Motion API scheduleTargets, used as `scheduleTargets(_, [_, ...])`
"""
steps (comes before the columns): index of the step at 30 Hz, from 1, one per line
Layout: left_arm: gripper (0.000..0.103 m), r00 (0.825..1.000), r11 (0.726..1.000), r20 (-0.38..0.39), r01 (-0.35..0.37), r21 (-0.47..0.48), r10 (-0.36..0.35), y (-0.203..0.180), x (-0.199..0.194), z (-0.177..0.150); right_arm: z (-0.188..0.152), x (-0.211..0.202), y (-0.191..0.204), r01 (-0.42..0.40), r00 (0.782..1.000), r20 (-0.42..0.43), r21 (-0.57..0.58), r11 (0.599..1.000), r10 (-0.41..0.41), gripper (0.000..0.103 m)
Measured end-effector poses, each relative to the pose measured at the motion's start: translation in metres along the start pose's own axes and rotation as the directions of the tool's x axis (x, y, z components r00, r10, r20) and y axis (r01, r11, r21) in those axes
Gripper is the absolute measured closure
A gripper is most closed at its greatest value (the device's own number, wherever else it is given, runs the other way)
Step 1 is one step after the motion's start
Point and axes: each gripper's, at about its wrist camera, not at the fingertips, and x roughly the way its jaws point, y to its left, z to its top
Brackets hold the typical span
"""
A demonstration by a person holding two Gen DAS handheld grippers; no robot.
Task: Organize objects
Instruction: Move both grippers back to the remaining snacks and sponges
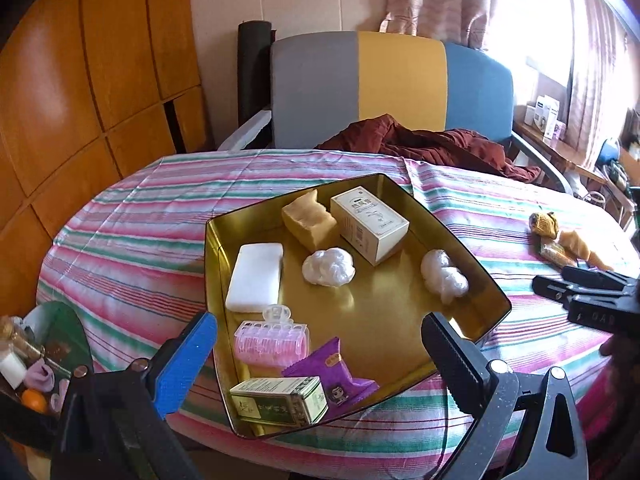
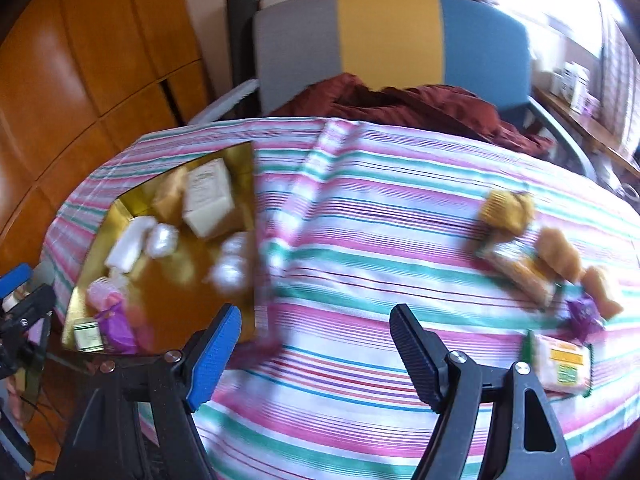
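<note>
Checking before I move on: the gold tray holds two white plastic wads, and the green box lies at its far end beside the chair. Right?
Not quite. The left wrist view shows the green box at the near end of the gold tray; both white plastic wads are in it.

Left wrist view looks forward and down, close over the gold tray (image 1: pixel 224 248) at the table's near edge. Right wrist view faces likewise, further right over the striped cloth (image 2: pixel 360 220). Both share tray, cloth and tricolour chair (image 1: pixel 400 76).
</note>
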Motion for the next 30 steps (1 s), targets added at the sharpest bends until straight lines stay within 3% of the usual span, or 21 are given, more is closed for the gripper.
scheduleTargets(9, [0.0,1.0,0.998,0.008,0.013,0.055,-0.014,-0.018,0.001,0.004,0.009,-0.028,-0.081,0.104,0.993,0.038,0.145,0.984,-0.111,0.025])
scheduleTargets(17, [0.0,0.999,0.994,0.003,0.046,0.1,-0.046,-0.039,0.006,0.011,0.013,-0.053,-0.157,0.187,0.974,0.069,0.305,0.934,-0.217,0.025])
scheduleTargets(23, [0.0,0.986,0.976,-0.021,0.164,0.14,-0.163,-0.065,0.014,0.019,-0.002,-0.068,-0.22,0.217,0.953,0.079,0.491,0.844,-0.291,0.024])
scheduleTargets(27, [0.0,0.978,0.966,-0.052,0.21,0.151,-0.204,-0.088,0.023,0.024,-0.023,-0.074,-0.251,0.166,0.953,0.101,0.617,0.77,-0.287,0.023])
scheduleTargets(30, [0.0,0.962,0.951,-0.099,0.269,0.154,-0.256,-0.109,0.034,0.029,-0.033,-0.081,-0.266,0.065,0.954,0.168,0.693,0.718,-0.248,0.021])
